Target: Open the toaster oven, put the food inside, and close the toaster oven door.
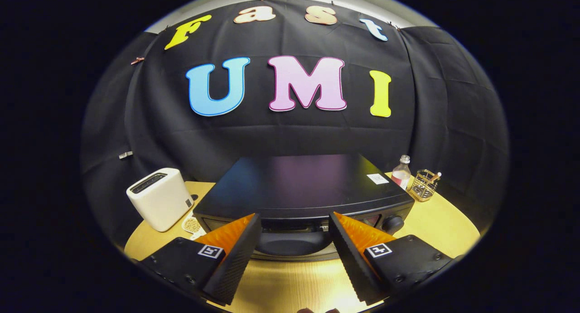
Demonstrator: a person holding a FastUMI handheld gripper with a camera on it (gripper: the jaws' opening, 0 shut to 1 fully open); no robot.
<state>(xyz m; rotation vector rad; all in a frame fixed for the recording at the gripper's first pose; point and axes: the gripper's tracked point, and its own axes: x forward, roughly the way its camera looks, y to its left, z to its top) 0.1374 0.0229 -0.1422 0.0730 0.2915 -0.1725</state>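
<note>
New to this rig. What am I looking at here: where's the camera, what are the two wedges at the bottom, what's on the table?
This is no robot arm: a person carries handheld tongs, and a fisheye camera mounted on them looks forward along the two fingers. Those are the wedges you see. They stand open with nothing between them.

Just ahead of the fingers sits a black toaster oven on a wooden table, its door closed, with a knob at its front. Beside it on one side is a white toaster; on the other side, behind the oven, stand a small bottle and a wire holder. I cannot make out the food for sure.
</note>
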